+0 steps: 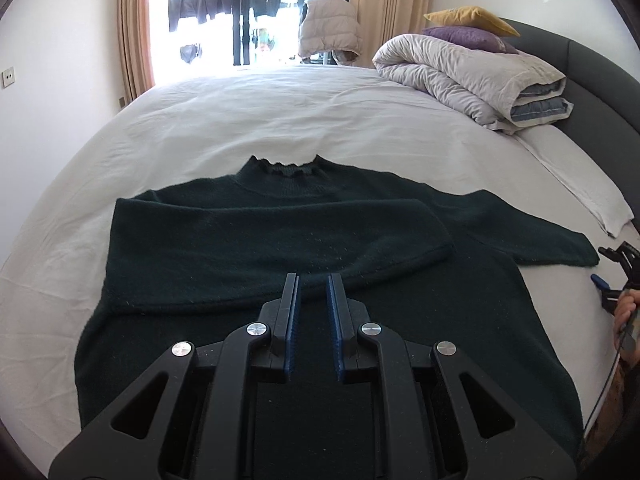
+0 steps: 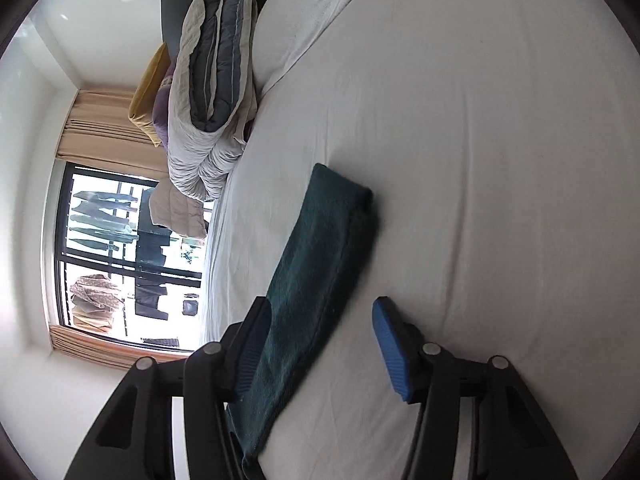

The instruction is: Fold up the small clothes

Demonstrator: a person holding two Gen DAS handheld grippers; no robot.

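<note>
Left wrist view: left tool (image 1: 313, 282) narrowly parted above dark green sweater (image 1: 280, 240) on bed (image 1: 280, 120).
Right tool (image 2: 320, 312): wide, straddling outstretched sleeve (image 2: 316, 248).

Bedroom, daylight from window (image 1: 240, 12).
White-sheeted bed (image 1: 280, 120), beige curtains (image 1: 134, 28), grey headboard (image 1: 592, 76), folded duvet (image 1: 460, 76).

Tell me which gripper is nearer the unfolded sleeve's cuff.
Right. The right gripper is open around the unfolded sleeve, just short of its cuff; the left gripper hovers over the sweater's middle.
</note>
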